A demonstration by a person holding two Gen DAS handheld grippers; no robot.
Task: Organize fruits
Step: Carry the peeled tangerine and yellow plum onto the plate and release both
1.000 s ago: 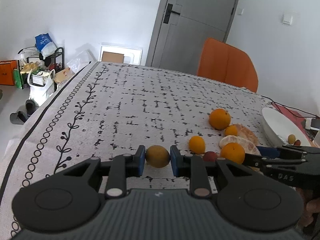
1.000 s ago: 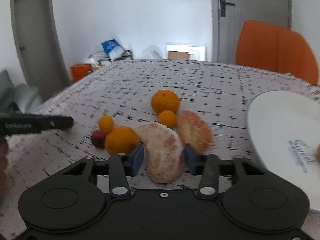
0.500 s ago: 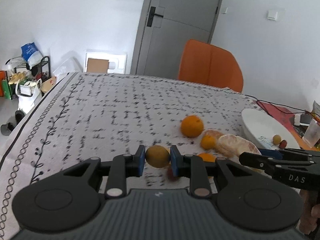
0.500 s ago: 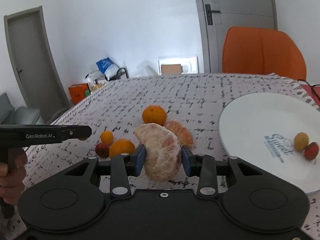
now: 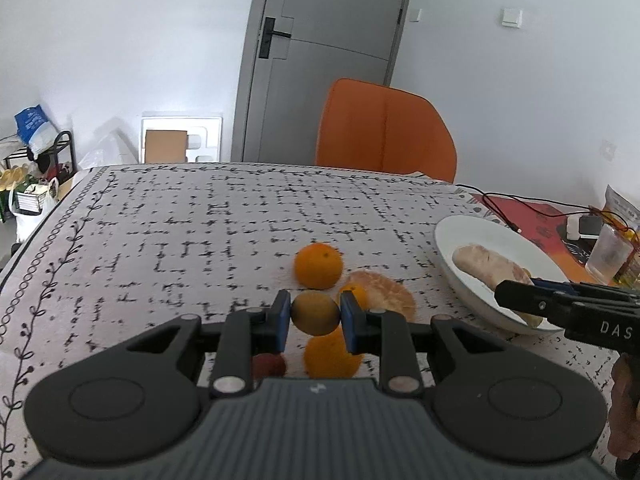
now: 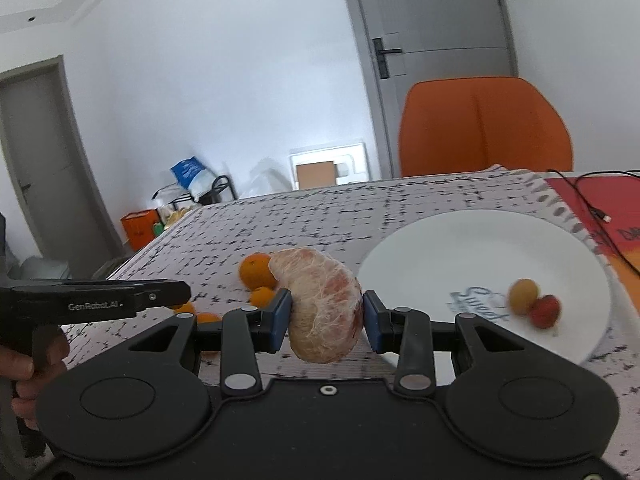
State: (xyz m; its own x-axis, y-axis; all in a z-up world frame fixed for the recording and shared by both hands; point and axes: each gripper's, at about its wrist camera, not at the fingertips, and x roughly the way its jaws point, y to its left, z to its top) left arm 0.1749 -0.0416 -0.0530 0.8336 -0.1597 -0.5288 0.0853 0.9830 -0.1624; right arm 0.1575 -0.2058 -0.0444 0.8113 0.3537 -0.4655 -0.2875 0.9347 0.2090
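Observation:
My left gripper is shut on a small round yellow-brown fruit, held above the table. Below and beyond it lie a big orange, smaller oranges, a red fruit and a peeled citrus half. My right gripper is shut on a large peeled pomelo piece, carried just left of the white plate. On the plate lie a small yellow fruit and a red fruit. In the left wrist view the pomelo piece hangs over the plate.
An orange chair stands at the table's far edge before a grey door. A red mat with cables and a plastic cup sit right of the plate. A hand grips the left tool. Patterned cloth covers the table.
Both grippers rose and moved right toward the plate, each still holding its fruit. The pomelo piece left the table and now hangs by the plate.

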